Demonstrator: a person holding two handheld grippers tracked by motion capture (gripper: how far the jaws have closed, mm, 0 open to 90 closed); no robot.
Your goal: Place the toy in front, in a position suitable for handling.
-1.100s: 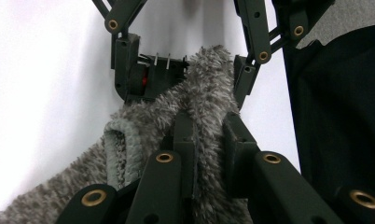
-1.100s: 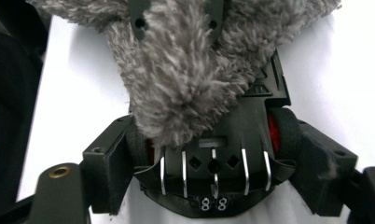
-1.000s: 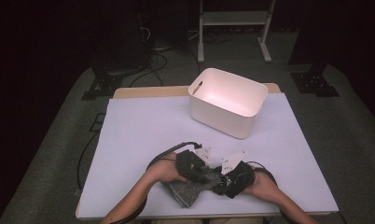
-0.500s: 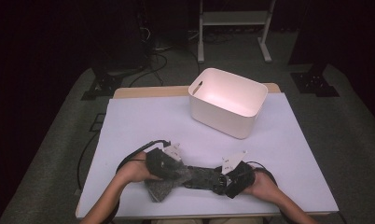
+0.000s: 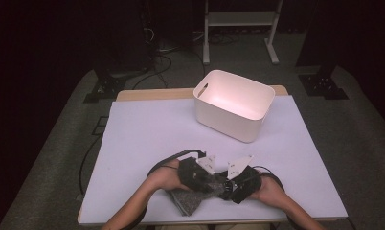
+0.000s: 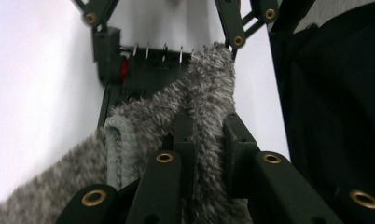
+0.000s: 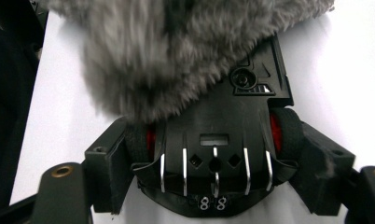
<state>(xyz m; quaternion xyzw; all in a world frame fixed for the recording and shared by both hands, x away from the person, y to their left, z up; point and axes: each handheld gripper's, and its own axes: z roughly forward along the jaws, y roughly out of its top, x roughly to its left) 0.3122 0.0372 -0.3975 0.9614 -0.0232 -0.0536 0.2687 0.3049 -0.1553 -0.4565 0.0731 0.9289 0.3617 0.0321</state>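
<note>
A grey fuzzy cloth (image 5: pixel 188 200) lies bunched at the table's near edge, under and between both hands. My left gripper (image 5: pixel 213 181) points right and is shut on a fold of it. In the left gripper view, the cloth (image 6: pixel 143 121) rises between the closed jaws of that gripper (image 6: pixel 209 128), and its tip reaches one jaw of the right gripper facing it. My right gripper (image 5: pixel 227 185) points left, close to the left one. The right gripper view has its jaws (image 7: pixel 218 156) spread wide, with the cloth (image 7: pixel 148 60) blurred just ahead and nothing pressed between the pads.
A white plastic bin (image 5: pixel 229 125) stands empty at the back right of the white tabletop (image 5: pixel 147 134). Cables loop from both grippers near the front edge. Dark floor, stands and cables surround the table.
Half a second ago the left hand was out to the left with the cloth drawn long between the grippers. It has come back right, and the two grippers are close together again.
</note>
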